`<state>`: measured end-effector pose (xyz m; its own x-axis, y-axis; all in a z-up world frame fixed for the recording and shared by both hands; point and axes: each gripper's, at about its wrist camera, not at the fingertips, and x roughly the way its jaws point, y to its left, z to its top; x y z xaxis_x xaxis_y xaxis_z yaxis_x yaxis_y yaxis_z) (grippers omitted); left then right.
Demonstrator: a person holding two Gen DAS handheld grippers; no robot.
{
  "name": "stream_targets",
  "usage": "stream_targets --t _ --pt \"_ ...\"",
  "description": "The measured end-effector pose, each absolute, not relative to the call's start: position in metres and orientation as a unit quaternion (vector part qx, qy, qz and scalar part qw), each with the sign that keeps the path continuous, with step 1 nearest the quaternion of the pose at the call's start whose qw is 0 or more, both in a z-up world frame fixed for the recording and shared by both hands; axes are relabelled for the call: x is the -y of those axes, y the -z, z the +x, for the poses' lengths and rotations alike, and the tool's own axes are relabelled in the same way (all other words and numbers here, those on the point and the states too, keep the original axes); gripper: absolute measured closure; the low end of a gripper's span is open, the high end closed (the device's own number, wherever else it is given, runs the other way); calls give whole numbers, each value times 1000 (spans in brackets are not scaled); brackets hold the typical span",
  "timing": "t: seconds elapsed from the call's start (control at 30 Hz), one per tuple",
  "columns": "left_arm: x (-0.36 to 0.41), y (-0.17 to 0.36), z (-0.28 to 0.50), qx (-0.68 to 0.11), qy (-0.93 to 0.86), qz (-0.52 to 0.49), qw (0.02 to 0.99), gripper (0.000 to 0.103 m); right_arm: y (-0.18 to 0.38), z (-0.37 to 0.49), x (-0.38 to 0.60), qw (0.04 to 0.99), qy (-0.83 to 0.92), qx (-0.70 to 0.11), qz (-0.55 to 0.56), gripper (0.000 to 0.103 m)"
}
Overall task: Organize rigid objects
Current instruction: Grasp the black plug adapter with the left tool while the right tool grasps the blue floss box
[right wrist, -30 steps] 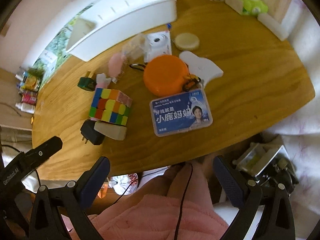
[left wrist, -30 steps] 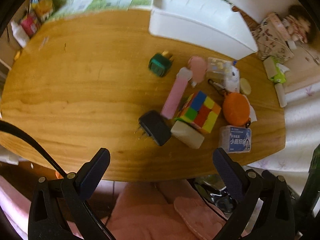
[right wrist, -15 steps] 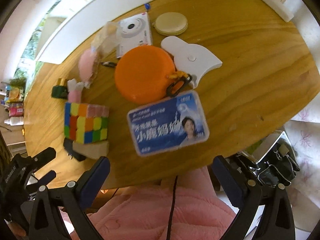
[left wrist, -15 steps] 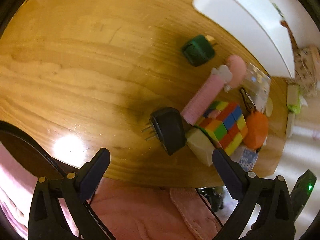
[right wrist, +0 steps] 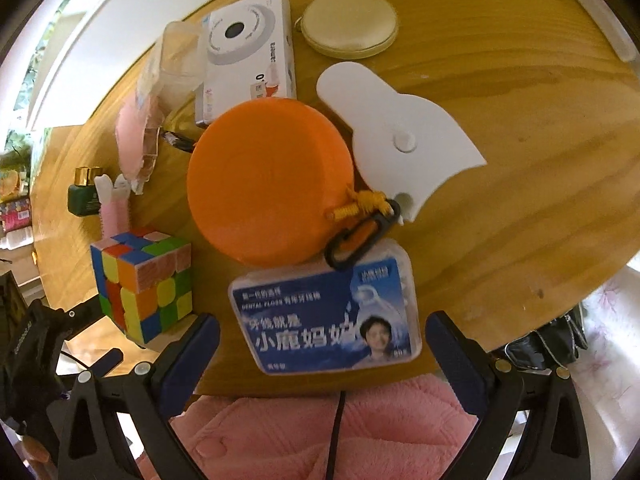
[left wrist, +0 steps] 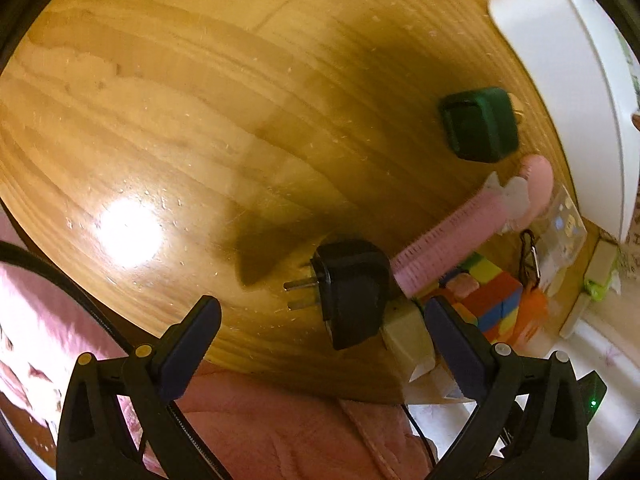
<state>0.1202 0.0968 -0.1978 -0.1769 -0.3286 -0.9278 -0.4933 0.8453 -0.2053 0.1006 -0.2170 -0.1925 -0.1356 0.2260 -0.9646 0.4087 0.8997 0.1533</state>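
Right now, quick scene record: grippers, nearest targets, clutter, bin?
left gripper: open, empty, lined up on black plug adapter
right gripper: open, empty, framing blue dental floss box
surface: wooden table
clutter: Rubik's cube, orange round case, green bottle, pink comb
bin: white tray, far edge

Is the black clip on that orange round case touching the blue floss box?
Touching: the right wrist view shows the black clip lying over the floss box's top edge, beside the orange case.
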Motion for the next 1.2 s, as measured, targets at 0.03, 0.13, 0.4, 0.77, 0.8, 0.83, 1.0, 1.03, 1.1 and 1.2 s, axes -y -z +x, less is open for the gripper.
stream_targets --t 0.03,0.13,0.4,0.77,0.8,0.83,1.0,1.03,1.1,1.2 --pt "-99 200 121 -766 -75 -271 577 6 196 103 216 618 71 -755 210 0" --pt "-99 206 121 -770 -84 -277 569 9 203 108 216 608 64 -765 203 0" --pt "-103 224 123 -769 -90 -291 563 19 218 124 209 596 55 -781 178 0" --pt "-80 228 133 -764 -68 -289 574 41 233 143 192 593 51 -785 171 8" --pt "-81 226 133 -762 -68 -290 575 44 234 139 191 595 51 -783 173 8" --pt "-83 227 133 -761 -70 -291 576 46 233 134 193 596 51 -782 175 8" --pt "-93 223 124 -760 -72 -295 576 46 234 131 194 604 54 -776 176 8" --pt "-94 224 124 -759 -71 -293 577 46 233 130 195 605 54 -775 175 8" --pt "-96 225 123 -760 -70 -286 580 46 232 123 196 610 53 -772 170 8" --pt "-97 224 120 -760 -69 -274 586 45 226 117 195 616 52 -769 163 8"
